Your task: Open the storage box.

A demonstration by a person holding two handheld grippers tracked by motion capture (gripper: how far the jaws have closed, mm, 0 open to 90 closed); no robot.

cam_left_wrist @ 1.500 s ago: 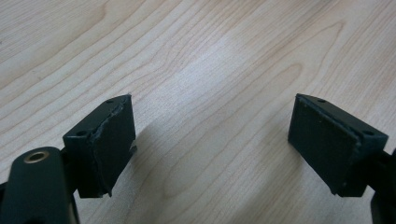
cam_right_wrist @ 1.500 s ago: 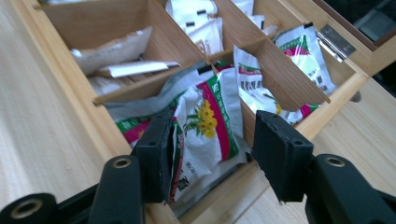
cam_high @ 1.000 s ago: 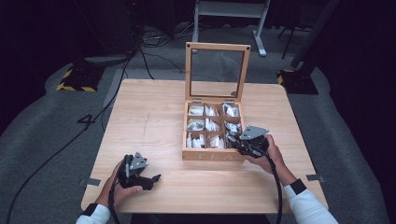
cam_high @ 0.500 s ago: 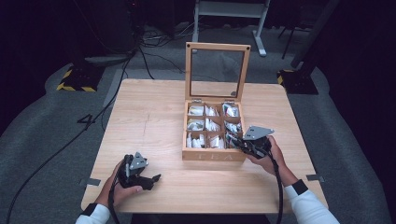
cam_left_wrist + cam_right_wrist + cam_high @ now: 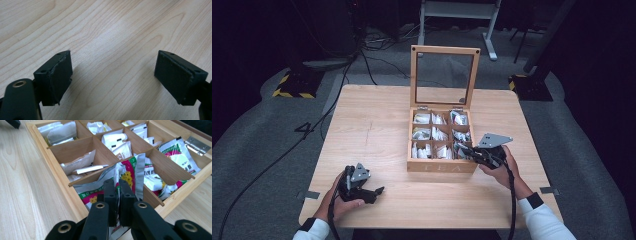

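A wooden tea box [image 5: 442, 166] stands open on the table, its glass lid [image 5: 444, 50] upright. Its compartments hold tea packets. My right gripper [image 5: 118, 182] is over the near right compartment, shut on a silver packet with a yellow flower print [image 5: 132, 170], which sticks up between the pads. From above, the right gripper [image 5: 464, 150] sits at the box's near right corner. My left gripper [image 5: 379, 191] rests on the table near the front left, open, with nothing between its pads [image 5: 112, 72].
The wooden table [image 5: 372, 125] has bare room left of the box. Other compartments hold white packets [image 5: 117, 142] and a green and pink packet [image 5: 178, 152]. Cables and a metal stand lie on the dark floor behind the table.
The right hand has shifted a little to the right at the box's near right corner. The left hand and its gripper have not moved.
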